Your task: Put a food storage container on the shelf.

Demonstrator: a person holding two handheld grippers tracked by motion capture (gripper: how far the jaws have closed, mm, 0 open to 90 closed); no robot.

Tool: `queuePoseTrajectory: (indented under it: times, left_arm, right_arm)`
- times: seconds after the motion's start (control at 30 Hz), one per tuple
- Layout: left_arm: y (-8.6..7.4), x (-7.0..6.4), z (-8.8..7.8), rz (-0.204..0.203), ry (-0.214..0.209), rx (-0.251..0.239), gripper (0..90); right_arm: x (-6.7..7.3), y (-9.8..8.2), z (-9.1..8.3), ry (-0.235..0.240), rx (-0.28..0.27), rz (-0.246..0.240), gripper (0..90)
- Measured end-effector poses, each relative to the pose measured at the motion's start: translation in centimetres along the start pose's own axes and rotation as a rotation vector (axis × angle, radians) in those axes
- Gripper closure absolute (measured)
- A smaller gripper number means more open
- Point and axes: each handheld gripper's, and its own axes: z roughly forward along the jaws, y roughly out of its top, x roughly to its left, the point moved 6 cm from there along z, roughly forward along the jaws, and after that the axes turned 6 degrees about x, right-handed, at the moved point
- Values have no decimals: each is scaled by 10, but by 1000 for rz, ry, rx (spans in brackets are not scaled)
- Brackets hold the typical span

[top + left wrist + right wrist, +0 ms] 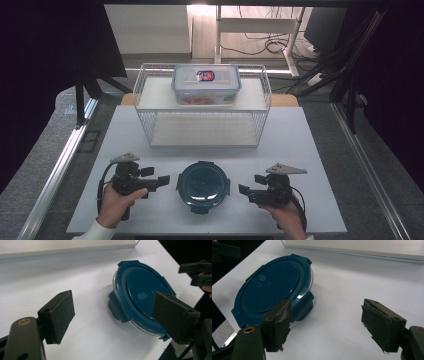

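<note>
Grippers (pixel 161 181) (pixel 243 190) agape — round container (pixel 202 185) between

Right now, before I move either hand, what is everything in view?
round container: one, clear bowl with dark blue clip lid on, near edge of table between the tongs
rectangular container: one, clear with a label on its lid, on the rack's upper shelf
wire rack: one, white, two levels, far half of table
table: one, white
left tongs: one, black, open, left of the round container, apart from it
right tongs: one, black, open, right of it, apart
hands: two, holding the tongs
</note>
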Motion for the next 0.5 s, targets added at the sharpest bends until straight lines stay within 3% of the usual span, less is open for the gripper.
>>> queuePoseTrajectory:
  times: [0.1,0.33,0.5]
  left_arm:
    - [-2,1,3,1,9,6,181]
    - [0,-9,14,-9,-56,25,179]
    - [4,-3,26,-50,-88,45,167]
  right_arm:
    - [2,0,3,23,3,11,238]
    - [9,7,10,85,11,43,225]
    - [14,13,24,132,52,76,202]
